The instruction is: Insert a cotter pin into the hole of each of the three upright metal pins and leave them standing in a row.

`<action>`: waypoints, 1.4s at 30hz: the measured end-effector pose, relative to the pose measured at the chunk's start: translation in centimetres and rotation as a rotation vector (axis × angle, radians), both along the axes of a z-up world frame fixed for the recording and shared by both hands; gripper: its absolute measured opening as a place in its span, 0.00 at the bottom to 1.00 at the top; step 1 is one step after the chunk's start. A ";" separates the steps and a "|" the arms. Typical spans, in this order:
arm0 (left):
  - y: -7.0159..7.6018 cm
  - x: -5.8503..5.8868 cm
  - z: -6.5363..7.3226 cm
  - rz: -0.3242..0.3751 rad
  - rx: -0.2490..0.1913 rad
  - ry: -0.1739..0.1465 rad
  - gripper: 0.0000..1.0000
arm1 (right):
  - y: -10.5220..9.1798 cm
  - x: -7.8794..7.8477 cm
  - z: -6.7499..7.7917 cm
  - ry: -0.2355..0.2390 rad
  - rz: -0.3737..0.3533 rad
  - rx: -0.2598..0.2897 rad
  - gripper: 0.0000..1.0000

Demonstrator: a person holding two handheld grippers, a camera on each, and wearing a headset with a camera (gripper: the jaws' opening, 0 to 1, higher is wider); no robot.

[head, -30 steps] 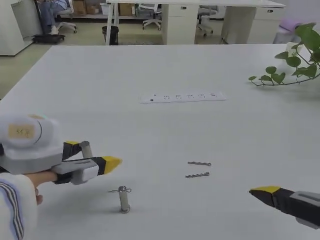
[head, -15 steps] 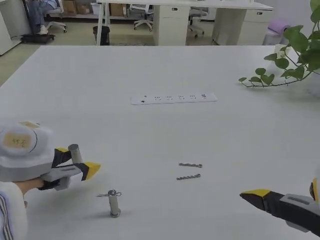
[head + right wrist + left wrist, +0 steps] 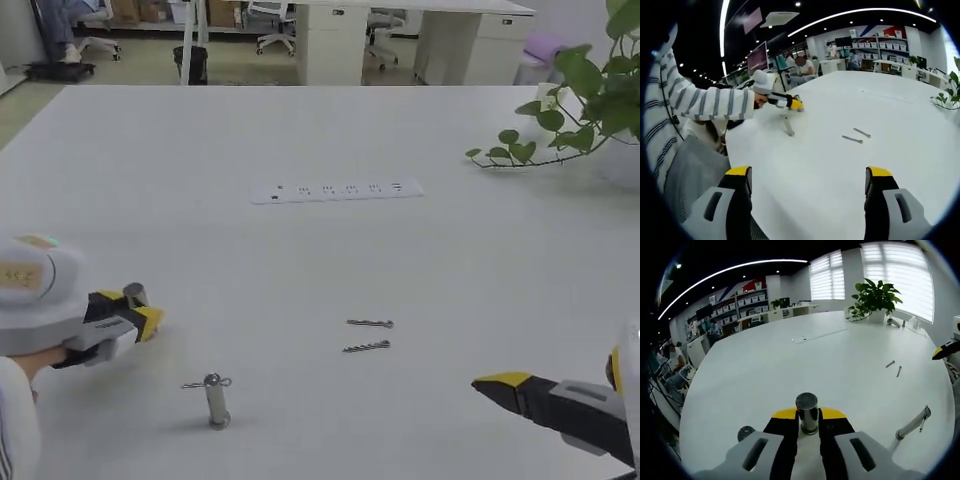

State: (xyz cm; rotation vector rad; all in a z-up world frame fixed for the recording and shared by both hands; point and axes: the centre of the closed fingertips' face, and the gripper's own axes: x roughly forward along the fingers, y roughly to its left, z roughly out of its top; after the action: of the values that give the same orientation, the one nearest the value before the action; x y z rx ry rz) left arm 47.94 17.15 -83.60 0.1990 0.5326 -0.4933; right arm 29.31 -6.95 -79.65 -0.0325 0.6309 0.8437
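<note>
White counter (image 3: 480, 250): left tool (image 3: 143, 320) pinching upright metal pin (image 3: 806, 410). Cottered pin (image 3: 216, 398) stands nearby, loose cotter pins (image 3: 370, 323) mid-counter. Right tool (image 3: 807, 175) spread, holding nothing.

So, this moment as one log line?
left gripper: holds metal pin | right gripper: open | finished pin: standing | cotter pins: loose

no legible txt, yellow label (image 3: 17, 277) on left gripper (image 3: 140, 316) too blurry to read
</note>
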 end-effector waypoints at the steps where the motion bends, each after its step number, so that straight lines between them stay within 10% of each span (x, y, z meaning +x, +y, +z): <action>1: 0.0 0.0 0.0 0.000 -0.001 0.002 0.13 | -0.1 0.0 0.0 0.000 -0.002 0.000 0.95; 22: 0.6 0.2 0.3 0.090 -0.085 0.051 0.11 | -0.7 0.2 0.3 -0.014 -0.019 -0.012 0.93; 34: 1.3 -0.2 4.9 0.117 -0.066 -0.007 0.11 | -0.9 0.3 0.5 -0.033 -0.016 -0.018 0.94; 42: -0.4 -2.3 7.4 0.094 -0.154 0.011 0.11 | -0.5 0.1 0.6 -0.025 -0.006 -0.007 0.95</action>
State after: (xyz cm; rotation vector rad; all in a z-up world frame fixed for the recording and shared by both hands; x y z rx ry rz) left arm 45.66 16.72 -76.20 0.0235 0.5097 -0.4414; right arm 29.44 -7.40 -79.09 -0.0475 0.6101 0.8343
